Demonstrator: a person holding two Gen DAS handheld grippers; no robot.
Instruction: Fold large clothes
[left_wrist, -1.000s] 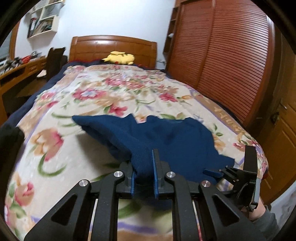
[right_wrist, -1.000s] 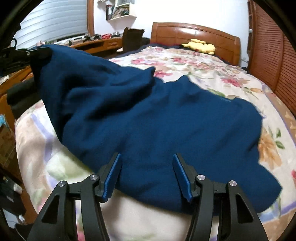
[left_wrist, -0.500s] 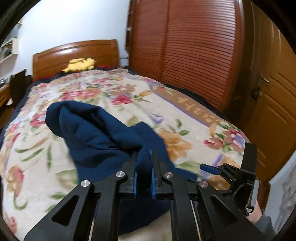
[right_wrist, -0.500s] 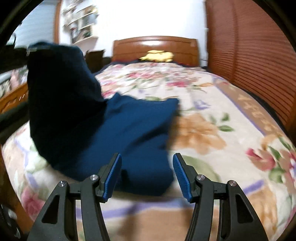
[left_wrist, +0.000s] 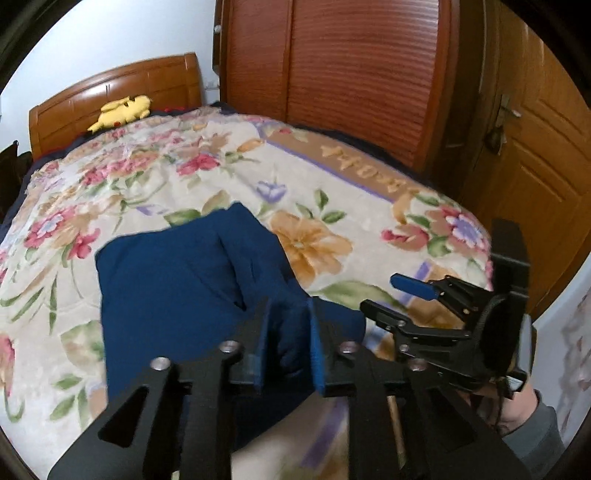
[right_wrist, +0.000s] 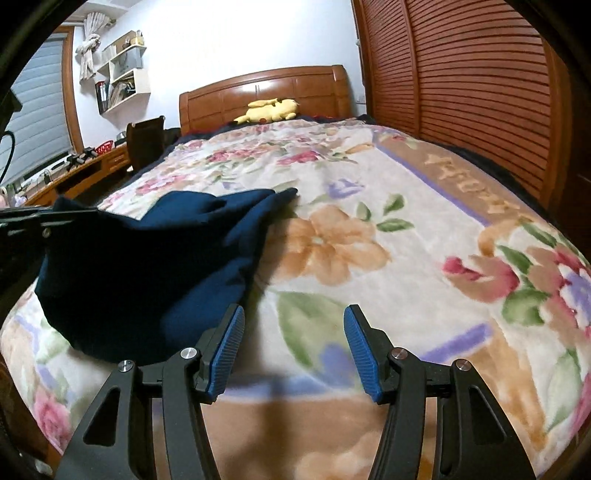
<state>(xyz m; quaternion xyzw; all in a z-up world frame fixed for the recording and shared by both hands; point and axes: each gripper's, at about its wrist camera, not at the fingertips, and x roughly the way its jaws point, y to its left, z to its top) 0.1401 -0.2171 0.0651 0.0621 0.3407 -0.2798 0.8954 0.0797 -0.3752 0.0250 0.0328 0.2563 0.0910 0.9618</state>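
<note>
Dark blue garment (left_wrist: 173, 291) folded over on itself, lying on the floral blanket (left_wrist: 325, 192) toward the near end of the bed, one bunched corner raised off the cover. Left gripper (left_wrist: 288, 345) tilted down over that corner, jaws just opened wider, a ridge of the blue cloth standing in the gap between the blue pads (left_wrist: 316, 354); whether the pads press on it cannot be told through the blur. Right gripper (right_wrist: 293, 349) spread apart with nothing between its fingers, poised over bare blanket just right of the garment's edge, its left pad (right_wrist: 227, 350) close beside the cloth, contact not clear. In the left wrist view, the right gripper seen from the side at lower right, a hand and grey sleeve (left_wrist: 532, 432) behind it. Farther off, a yellow plush toy (right_wrist: 269, 109) against the wooden headboard (right_wrist: 266, 92), and slatted wardrobe doors (right_wrist: 461, 92) along the right side of the bed
</note>
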